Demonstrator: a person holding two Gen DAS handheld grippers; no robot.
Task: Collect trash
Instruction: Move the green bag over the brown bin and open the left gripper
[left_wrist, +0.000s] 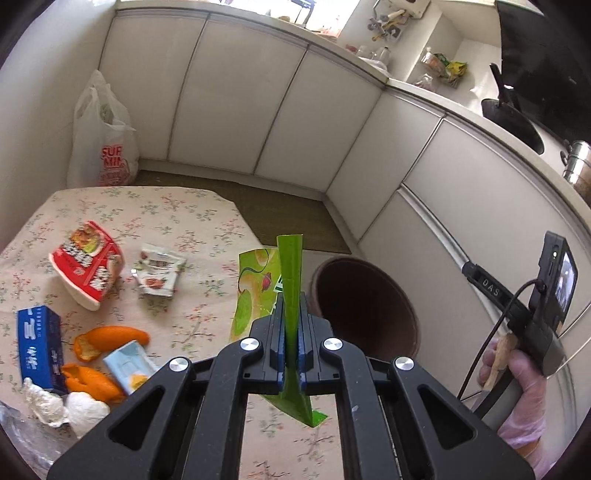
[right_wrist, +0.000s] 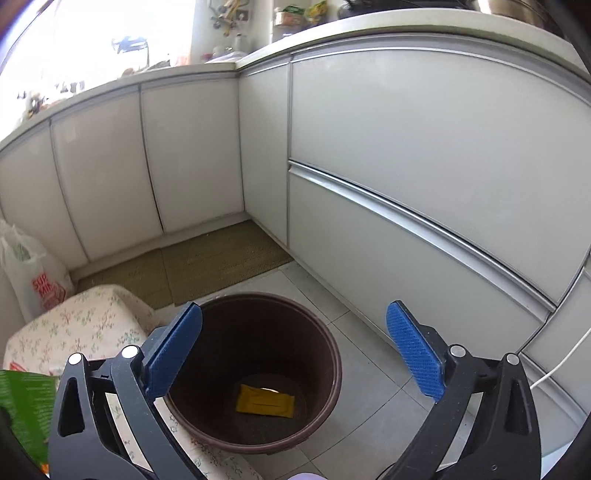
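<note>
Left wrist view: left gripper (left_wrist: 291, 325) clamped a glossy green wrapper (left_wrist: 290, 266), edge-on, long axis pointing away toward the brown bin (left_wrist: 365, 306); right gripper (right_wrist: 295, 350) gaped empty.

"DAS" on the black strap (left_wrist: 489, 287) (plastic bag's (left_wrist: 105, 140) perhaps "SUP…")

We see the green wrapper (left_wrist: 291, 295) upright at six o'clock, the brown bin (right_wrist: 258, 369) at four holding a yellow packet (right_wrist: 265, 403).
</note>
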